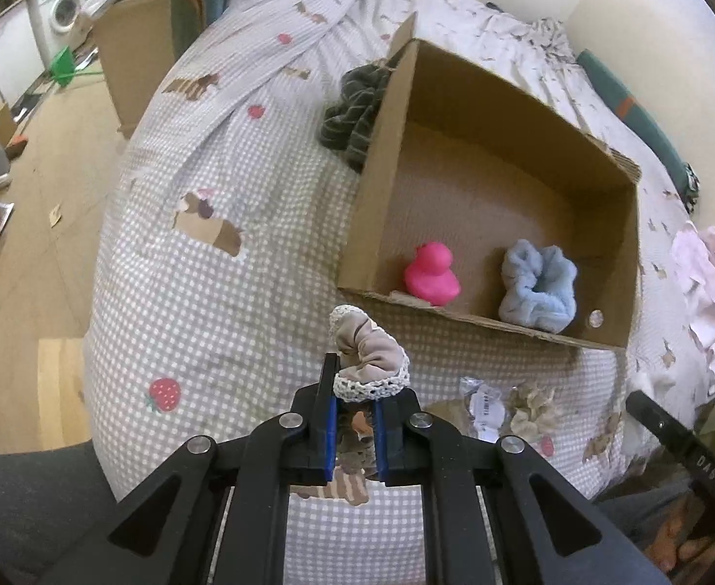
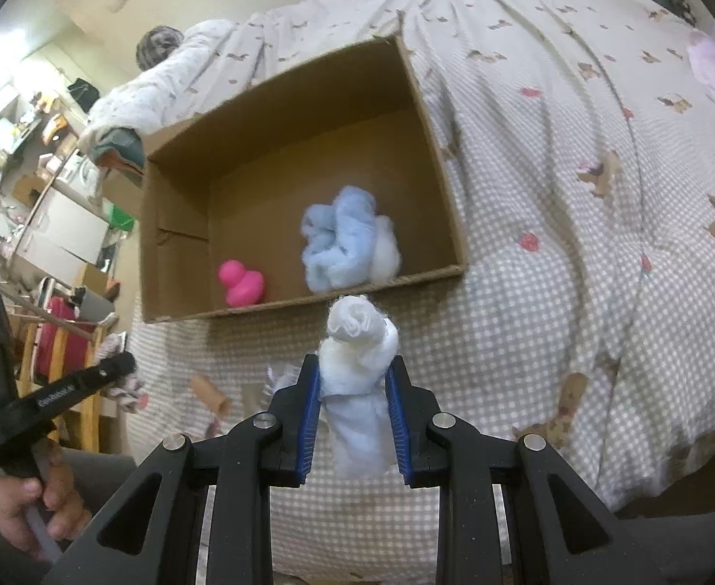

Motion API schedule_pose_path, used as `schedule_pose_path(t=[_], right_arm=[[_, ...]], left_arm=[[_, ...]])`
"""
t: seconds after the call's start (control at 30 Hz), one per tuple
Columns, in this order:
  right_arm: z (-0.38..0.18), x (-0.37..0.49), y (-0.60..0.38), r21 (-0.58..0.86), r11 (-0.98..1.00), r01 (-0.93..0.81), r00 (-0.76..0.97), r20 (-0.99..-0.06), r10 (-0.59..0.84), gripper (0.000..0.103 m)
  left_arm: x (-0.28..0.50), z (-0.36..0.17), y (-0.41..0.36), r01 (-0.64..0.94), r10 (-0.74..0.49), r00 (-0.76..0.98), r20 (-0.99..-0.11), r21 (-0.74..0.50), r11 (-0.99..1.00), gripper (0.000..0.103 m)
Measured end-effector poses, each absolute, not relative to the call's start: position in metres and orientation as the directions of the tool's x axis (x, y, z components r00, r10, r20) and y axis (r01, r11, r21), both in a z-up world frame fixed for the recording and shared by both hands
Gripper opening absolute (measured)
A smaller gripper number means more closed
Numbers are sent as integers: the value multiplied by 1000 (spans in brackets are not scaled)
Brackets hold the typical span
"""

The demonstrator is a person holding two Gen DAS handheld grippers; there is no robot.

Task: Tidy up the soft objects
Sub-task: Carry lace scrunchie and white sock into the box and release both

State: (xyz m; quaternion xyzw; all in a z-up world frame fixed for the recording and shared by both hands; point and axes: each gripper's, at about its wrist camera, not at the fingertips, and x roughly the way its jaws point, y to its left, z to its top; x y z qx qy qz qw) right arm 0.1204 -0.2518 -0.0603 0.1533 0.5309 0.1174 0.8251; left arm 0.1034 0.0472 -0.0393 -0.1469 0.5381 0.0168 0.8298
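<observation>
An open cardboard box (image 1: 596, 341) lies on the checked bed cover; it also shows in the right wrist view (image 2: 430, 126). Inside are a pink rubber duck (image 1: 430, 273) (image 2: 241, 282) and a light blue fluffy cloth (image 1: 538, 287) (image 2: 343, 243). My left gripper (image 1: 355, 380) is shut on a beige scrunchie with white lace trim (image 1: 369, 353), just in front of the box's near wall. My right gripper (image 2: 352, 380) is shut on a white rolled cloth (image 2: 357, 341), also in front of the box.
A dark striped cloth (image 1: 352, 112) lies left of the box. Crumpled paper and a wrapper (image 1: 508, 409) lie on the bed near the front. A pink garment (image 1: 704, 273) lies at the right. A cardboard tube (image 2: 211, 392) lies near the bed edge. Floor clutter at left.
</observation>
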Motion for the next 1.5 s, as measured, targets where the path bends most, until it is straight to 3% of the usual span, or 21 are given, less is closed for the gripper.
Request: schedule_pose_path(t=[0.17, 0.3, 0.7, 0.87, 1.07, 1.5], right_arm=[[-43, 127, -248, 394, 915, -86, 426, -815, 392, 28], [-26, 140, -244, 386, 915, -122, 437, -806, 398, 28], [17, 195, -225, 370, 895, -249, 528, -723, 445, 28], [-4, 210, -216, 376, 890, -258, 542, -706, 455, 28], [-36, 220, -202, 297, 918, -263, 496, -774, 393, 28], [-74, 234, -186, 321, 907, -272, 388, -826, 409, 28]], left_arm=[[109, -17, 40, -159, -159, 452, -878, -254, 954, 11], [124, 8, 30, -154, -92, 486, -869, -189, 970, 11], [183, 23, 5, -65, -44, 497, -867, -88, 994, 11], [202, 12, -4, -30, 6, 540, -842, -12, 999, 11], [213, -10, -12, -1, 43, 578, -815, 53, 999, 11], [227, -42, -5, -5, -46, 482, -875, -55, 998, 11]])
